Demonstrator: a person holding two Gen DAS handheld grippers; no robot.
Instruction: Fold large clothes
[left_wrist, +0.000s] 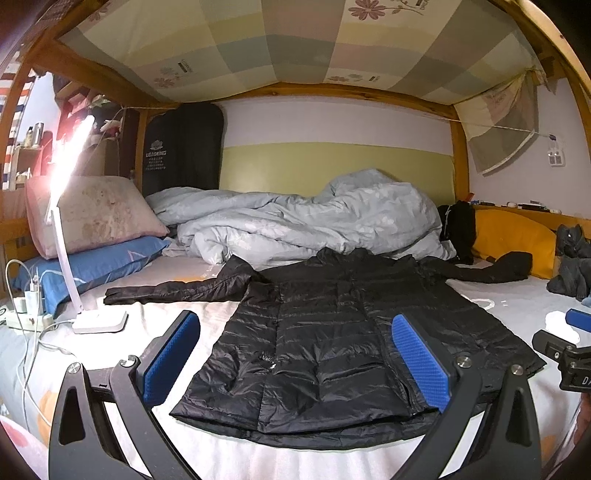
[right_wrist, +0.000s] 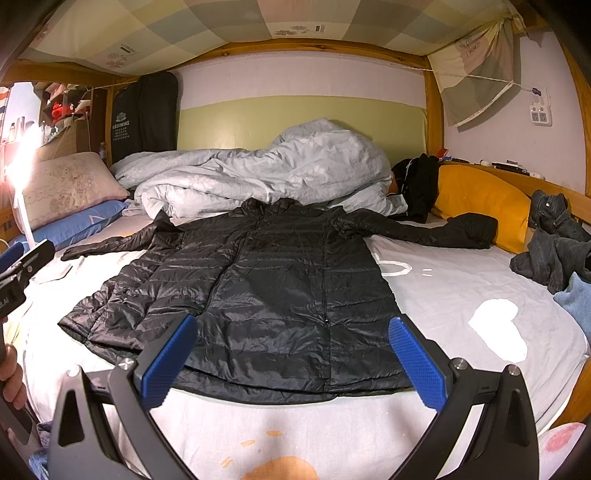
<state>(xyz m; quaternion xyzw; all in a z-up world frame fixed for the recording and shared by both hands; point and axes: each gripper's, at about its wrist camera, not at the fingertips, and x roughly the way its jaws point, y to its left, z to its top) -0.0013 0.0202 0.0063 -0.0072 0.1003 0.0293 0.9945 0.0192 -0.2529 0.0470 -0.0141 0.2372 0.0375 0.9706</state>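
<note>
A long black puffer coat (left_wrist: 332, 332) lies flat, front up, on the white bed sheet (left_wrist: 192, 306), both sleeves spread out sideways. It also shows in the right wrist view (right_wrist: 266, 288). My left gripper (left_wrist: 295, 354) is open and empty, hovering above the coat's hem. My right gripper (right_wrist: 291, 354) is open and empty, hovering above the hem too. The right gripper's body shows at the right edge of the left wrist view (left_wrist: 565, 354), and the left gripper's body at the left edge of the right wrist view (right_wrist: 22, 266).
A crumpled grey duvet (right_wrist: 258, 173) lies behind the coat. Pillows (left_wrist: 92, 218), a lit white desk lamp (left_wrist: 99, 317) and a power strip (left_wrist: 22, 314) sit left. A yellow cushion (right_wrist: 480, 199), black garment (right_wrist: 417, 184) and dark jeans (right_wrist: 554, 240) lie right. The wooden bunk frame (right_wrist: 432, 110) surrounds the bed.
</note>
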